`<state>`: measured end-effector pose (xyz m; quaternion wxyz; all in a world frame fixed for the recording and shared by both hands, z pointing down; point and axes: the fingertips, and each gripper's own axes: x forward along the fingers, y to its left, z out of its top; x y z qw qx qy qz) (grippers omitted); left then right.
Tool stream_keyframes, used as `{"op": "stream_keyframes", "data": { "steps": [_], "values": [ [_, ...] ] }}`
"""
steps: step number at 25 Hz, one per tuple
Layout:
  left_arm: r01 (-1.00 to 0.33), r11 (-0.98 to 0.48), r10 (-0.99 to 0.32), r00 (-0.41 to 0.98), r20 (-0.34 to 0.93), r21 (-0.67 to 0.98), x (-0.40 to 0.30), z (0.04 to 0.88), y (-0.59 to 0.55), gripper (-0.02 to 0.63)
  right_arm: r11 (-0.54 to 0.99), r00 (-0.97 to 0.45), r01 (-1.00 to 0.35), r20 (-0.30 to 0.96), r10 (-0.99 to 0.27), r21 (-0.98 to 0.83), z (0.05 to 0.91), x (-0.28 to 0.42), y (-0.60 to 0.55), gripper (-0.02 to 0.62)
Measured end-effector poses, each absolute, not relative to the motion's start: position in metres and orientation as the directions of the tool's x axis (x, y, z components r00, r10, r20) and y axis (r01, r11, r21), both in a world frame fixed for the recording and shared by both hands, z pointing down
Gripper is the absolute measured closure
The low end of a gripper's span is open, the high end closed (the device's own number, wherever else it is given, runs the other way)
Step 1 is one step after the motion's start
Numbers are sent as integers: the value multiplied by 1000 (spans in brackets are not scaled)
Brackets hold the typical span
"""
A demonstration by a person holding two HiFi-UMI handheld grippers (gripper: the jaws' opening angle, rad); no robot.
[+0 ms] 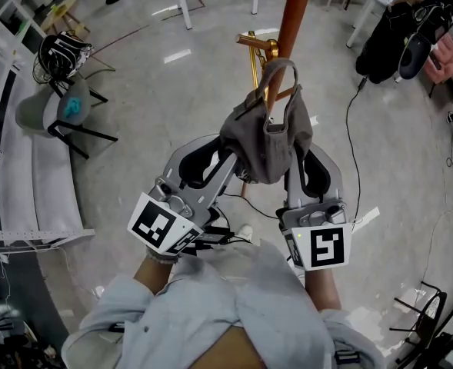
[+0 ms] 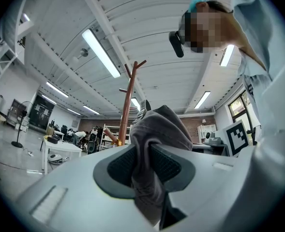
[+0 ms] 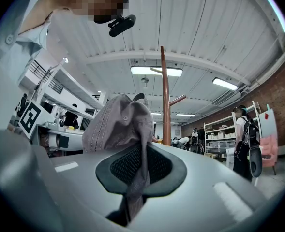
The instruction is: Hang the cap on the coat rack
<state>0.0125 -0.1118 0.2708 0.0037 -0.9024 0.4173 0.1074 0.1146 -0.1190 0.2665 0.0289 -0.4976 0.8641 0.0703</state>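
A grey cap (image 1: 266, 141) hangs bunched between my two grippers, just in front of the orange-brown coat rack pole (image 1: 291, 21). Its back strap loop (image 1: 281, 66) stands up beside a brass-tipped peg (image 1: 258, 48); whether it is over the peg I cannot tell. My left gripper (image 1: 230, 161) is shut on the cap's left side, and my right gripper (image 1: 301, 164) is shut on its right side. In the left gripper view, cap fabric (image 2: 154, 134) is pinched in the left gripper (image 2: 149, 166), with the rack (image 2: 127, 105) behind. In the right gripper view, the cap (image 3: 123, 124) fills the right gripper (image 3: 141, 170), with the pole (image 3: 165, 95) just beyond.
A chair (image 1: 64, 110) holding black gear stands at the left on the floor, beside a white bench (image 1: 34, 198). Dark bags (image 1: 399, 41) hang at the upper right. A black cable (image 1: 353, 152) runs across the floor. A person with a backpack (image 3: 244, 144) stands at the far right.
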Motion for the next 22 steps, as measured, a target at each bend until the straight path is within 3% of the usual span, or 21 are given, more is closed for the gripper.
{"op": "stream_keyframes", "data": {
  "steps": [22],
  "values": [
    [-757, -642, -764, 617, -188, 122, -43, 279, -173, 509, 468, -473, -877, -26, -881, 108, 275, 60, -176, 569]
  ]
}}
